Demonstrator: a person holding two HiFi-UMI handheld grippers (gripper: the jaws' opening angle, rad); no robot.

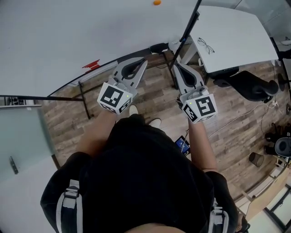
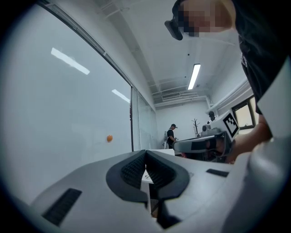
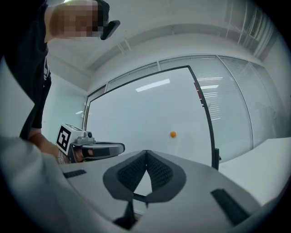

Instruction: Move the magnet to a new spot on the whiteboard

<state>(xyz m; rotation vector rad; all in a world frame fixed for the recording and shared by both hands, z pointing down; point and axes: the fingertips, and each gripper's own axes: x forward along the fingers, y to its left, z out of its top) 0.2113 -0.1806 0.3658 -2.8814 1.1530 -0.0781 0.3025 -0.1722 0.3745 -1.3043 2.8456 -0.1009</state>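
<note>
Office space, wood floor (image 1: 150, 98), big whiteboard (image 1: 68, 41) on a stand filling 10 to 12 o'clock of the head view. White tabletop (image 1: 241, 41) at 1 o'clock, not involved.

Magnet (image 1: 157, 2): small orange disc stuck on the whiteboard, right at the head view's 12 o'clock edge. It's round, so no long axis to line up with.

Left tongs (image 1: 143, 61): closed, pads meeting, nothing between them. Right tongs (image 1: 175, 66): same, closed and empty. Both are held out level toward the board, side by side.

Key relation:
- Magnet is well apart from both tongs, ahead of them and roughly on the line between the two.
- Left gripper view: magnet (image 2: 109, 138) at about 10 o'clock of the tips (image 2: 145, 151), with the board seen at a steep slant.
- Right gripper view: magnet (image 3: 173, 134) at about 1 o'clock of the tips (image 3: 146, 151), with the board (image 3: 150, 113) seen nearly square-on.

Neither is clearly nearer. My read is the right one has the better approach. Nothing grabbed yet; the tongs must open before reaching the magnet.
</note>
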